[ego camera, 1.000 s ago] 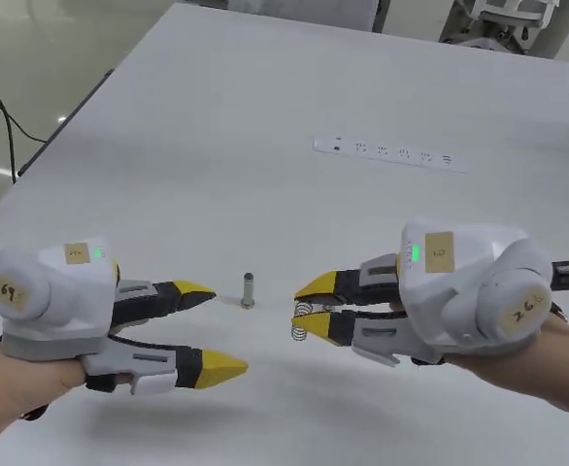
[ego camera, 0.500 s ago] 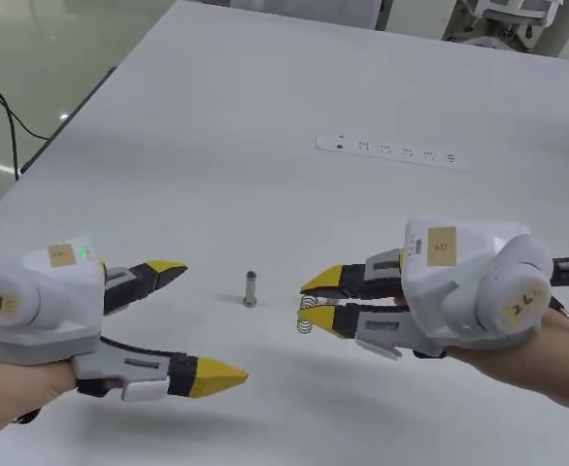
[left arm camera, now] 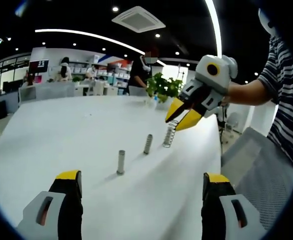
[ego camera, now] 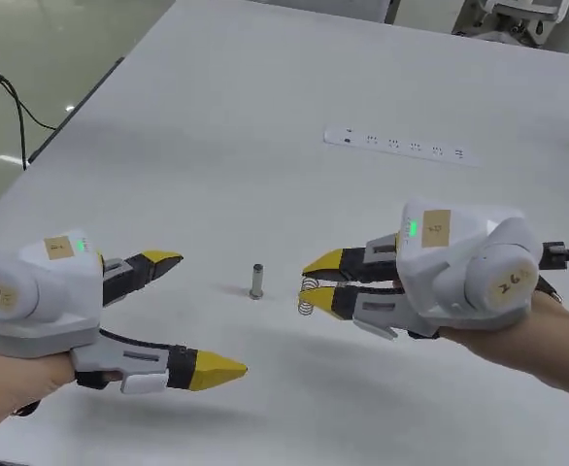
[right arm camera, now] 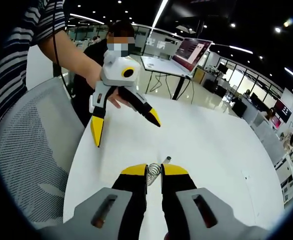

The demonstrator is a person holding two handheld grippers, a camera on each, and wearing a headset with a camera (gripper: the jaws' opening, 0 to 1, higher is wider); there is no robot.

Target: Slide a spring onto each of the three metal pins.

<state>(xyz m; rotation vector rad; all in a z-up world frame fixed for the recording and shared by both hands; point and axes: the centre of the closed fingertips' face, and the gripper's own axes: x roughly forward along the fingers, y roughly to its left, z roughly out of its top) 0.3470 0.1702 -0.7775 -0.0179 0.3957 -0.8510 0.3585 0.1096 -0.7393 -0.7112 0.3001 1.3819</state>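
A short metal pin (ego camera: 257,281) stands upright on the white table (ego camera: 265,116) between the two grippers. My left gripper (ego camera: 192,314) is open wide, left of the pin, with nothing between its yellow tips. My right gripper (ego camera: 320,282) is shut on a small coil spring (ego camera: 307,297), just right of the pin and low over the table. In the left gripper view two pins (left arm camera: 121,162) (left arm camera: 148,144) stand in a row, with the spring (left arm camera: 169,136) hanging beyond them from the right gripper (left arm camera: 185,114). In the right gripper view the spring (right arm camera: 154,173) sits between my closed jaws, a pin (right arm camera: 166,160) just ahead.
A white power strip (ego camera: 393,149) lies on the far right of the table. A black cable (ego camera: 13,107) hangs off the table's left edge. A grey mesh chair (right arm camera: 31,150) is beside the table. Other people are in the room behind.
The left gripper has spread its jaws wider and drawn back to the left, away from the pin. The right gripper has kept the spring beside the pin.
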